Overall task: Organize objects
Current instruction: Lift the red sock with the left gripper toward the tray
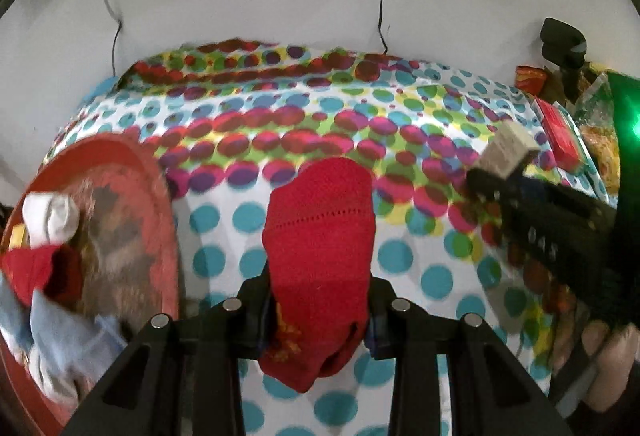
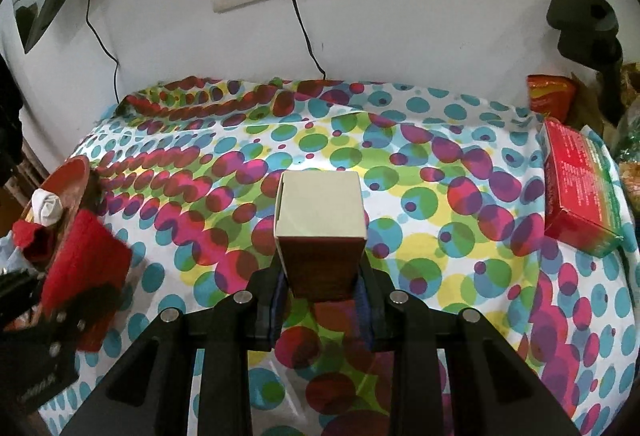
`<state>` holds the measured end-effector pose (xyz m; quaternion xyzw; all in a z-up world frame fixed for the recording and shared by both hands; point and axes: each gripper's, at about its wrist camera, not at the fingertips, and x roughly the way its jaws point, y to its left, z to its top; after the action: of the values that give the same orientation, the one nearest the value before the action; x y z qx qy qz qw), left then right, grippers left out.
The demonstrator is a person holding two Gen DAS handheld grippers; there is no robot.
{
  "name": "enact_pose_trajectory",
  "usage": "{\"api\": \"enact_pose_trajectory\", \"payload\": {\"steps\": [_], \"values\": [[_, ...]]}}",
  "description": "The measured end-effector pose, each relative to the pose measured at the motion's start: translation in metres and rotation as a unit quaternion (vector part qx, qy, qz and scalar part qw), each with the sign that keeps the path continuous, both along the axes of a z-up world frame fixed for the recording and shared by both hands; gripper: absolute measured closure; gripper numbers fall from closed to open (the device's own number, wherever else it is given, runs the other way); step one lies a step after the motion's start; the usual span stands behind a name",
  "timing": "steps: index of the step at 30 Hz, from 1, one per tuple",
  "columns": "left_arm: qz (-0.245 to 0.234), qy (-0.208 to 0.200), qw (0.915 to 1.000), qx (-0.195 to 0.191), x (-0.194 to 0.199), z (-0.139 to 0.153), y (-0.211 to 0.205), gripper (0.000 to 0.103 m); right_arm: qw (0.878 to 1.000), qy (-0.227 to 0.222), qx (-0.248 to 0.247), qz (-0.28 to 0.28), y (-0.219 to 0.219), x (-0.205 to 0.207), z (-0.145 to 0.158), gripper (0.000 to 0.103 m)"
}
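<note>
red sock [image 1: 320,260] pinched; box [image 2: 320,232] seemingly gripped.

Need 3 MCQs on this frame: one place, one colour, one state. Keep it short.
1. Where is the red tray?
A. left of the held sock
B. at the table's right edge
C. against the wall socket

2. What colour is the sock in the left gripper?
A. white
B. red
C. blue

3. What state is the right gripper in?
A. open, empty
B. shut on a small box
C. shut on a sock

Key: 1 A, the tray sits left in the left wrist view. 2 B, red knit hangs between the fingers. 3 B, the box is clamped at its base.
</note>
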<state>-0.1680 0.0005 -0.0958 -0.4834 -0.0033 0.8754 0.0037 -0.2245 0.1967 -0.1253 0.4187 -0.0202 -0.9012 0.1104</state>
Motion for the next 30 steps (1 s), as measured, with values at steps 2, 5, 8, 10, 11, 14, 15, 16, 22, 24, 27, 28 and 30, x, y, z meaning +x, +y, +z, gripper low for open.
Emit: {"api": "enact_pose_trajectory", "payload": {"steps": [2,5,8,10,11,14,15,16,22,24,27,28,30], "values": [[0.001,-0.004,1.0000,0.003,0.008,-0.002,-0.002,0.069,1.000,0.002,0.011,-0.003,-0.001,0.002,0.001,0.075],[0.000,-0.004,1.0000,0.000,0.017,-0.001,-0.003,0.069,0.999,0.016,0.027,-0.008,-0.004,0.008,0.005,0.075],[0.001,0.001,1.0000,-0.007,0.022,0.004,-0.005,0.069,0.998,0.036,0.042,-0.015,-0.007,0.019,0.010,0.075],[0.005,0.004,1.0000,-0.003,0.025,0.007,-0.009,0.069,0.998,0.041,0.048,-0.017,-0.010,0.026,0.012,0.075],[0.005,0.006,1.0000,-0.001,0.027,0.009,-0.010,0.069,0.997,0.046,0.051,-0.018,-0.011,0.030,0.014,0.075],[0.008,0.017,0.9998,-0.005,0.032,0.017,-0.013,0.069,0.996,0.054,0.065,-0.016,-0.016,0.037,0.016,0.075],[0.008,0.020,0.9997,-0.007,0.034,0.019,-0.013,0.069,0.996,0.055,0.070,-0.015,-0.017,0.037,0.016,0.075],[0.009,0.022,0.9997,-0.010,0.036,0.021,-0.014,0.068,0.996,0.052,0.074,-0.014,-0.018,0.036,0.015,0.075],[0.009,0.030,0.9995,-0.010,0.045,0.030,-0.018,0.067,0.997,0.035,0.068,-0.015,-0.015,0.032,0.011,0.075],[0.009,0.031,0.9994,-0.008,0.047,0.032,-0.019,0.067,0.997,0.035,0.069,-0.017,-0.016,0.032,0.011,0.075],[0.007,0.037,0.9992,-0.009,0.050,0.037,-0.020,0.067,0.996,0.033,0.077,-0.016,-0.018,0.031,0.010,0.075],[0.007,0.040,0.9991,-0.012,0.051,0.038,-0.021,0.067,0.996,0.033,0.079,-0.016,-0.019,0.031,0.010,0.075],[0.007,0.046,0.9989,-0.009,0.054,0.042,-0.023,0.067,0.996,0.032,0.081,-0.018,-0.019,0.031,0.010,0.075]]}}
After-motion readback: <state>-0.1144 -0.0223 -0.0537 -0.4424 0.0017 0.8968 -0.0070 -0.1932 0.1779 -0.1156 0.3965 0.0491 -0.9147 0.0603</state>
